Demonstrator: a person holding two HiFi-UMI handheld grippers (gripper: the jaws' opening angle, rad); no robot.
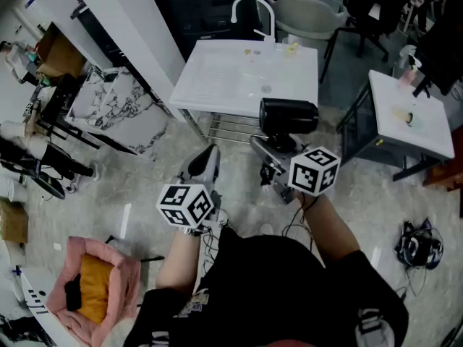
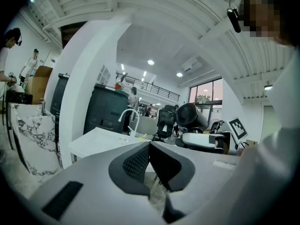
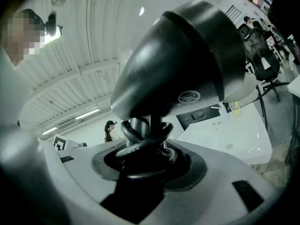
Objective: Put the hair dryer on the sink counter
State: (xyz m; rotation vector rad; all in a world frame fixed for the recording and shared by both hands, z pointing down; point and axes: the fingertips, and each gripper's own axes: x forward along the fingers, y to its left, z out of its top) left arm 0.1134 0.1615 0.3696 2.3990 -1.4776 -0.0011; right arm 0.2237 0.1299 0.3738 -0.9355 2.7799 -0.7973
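Note:
The black hair dryer (image 1: 288, 116) hangs in the air just off the front edge of the white sink counter (image 1: 224, 78), barrel lying sideways. My right gripper (image 1: 271, 150) is shut on its handle, where the cord is wound in loops. In the right gripper view the hair dryer (image 3: 183, 64) fills the frame above the right gripper (image 3: 140, 149), with the counter (image 3: 229, 130) beyond. My left gripper (image 1: 206, 161) is shut and holds nothing, low and to the left of the counter. The left gripper view shows the left gripper (image 2: 149, 156), the counter (image 2: 101, 139) and the hair dryer (image 2: 190, 115).
A curved white faucet (image 1: 249, 6) stands at the counter's far edge. A second white table (image 1: 412, 114) is at the right, a marble panel (image 1: 116, 107) at the left. A pink basket (image 1: 116, 266) and black cables (image 1: 419, 244) lie on the floor.

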